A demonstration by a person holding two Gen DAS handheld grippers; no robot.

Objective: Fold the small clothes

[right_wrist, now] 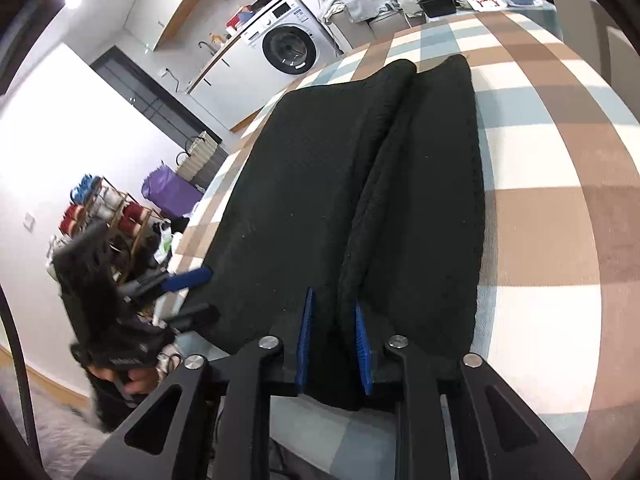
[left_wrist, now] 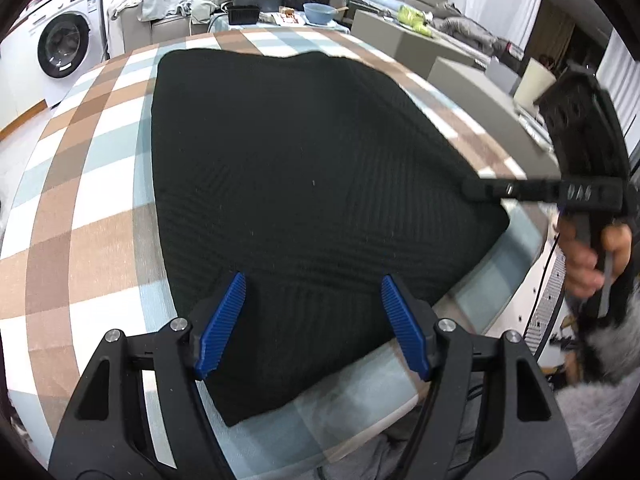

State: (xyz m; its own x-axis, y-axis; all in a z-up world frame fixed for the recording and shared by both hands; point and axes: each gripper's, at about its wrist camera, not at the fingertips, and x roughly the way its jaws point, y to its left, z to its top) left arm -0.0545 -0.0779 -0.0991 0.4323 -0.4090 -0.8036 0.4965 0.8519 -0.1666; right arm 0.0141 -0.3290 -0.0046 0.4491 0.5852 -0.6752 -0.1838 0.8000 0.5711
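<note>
While left gripper (left_wrist: 312, 324) gapes | right gripper (right_wrist: 334, 344) straddles black garment (left_wrist: 304, 184)

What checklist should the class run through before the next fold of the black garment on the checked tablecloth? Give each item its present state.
1. Black garment lies wholly on the checked tablecloth: ok.
2. Left gripper open, its blue pads apart over the near edge: ok.
3. Right gripper has cloth between its pads: ok; whether the pads press on it: cannot tell.
4. Folded layers lie even: not ok, two ridges with a groove between them show in the right wrist view.
5. Far end of the table free of the blue bowl and black tray: not ok, though both stand apart from the garment.
</note>
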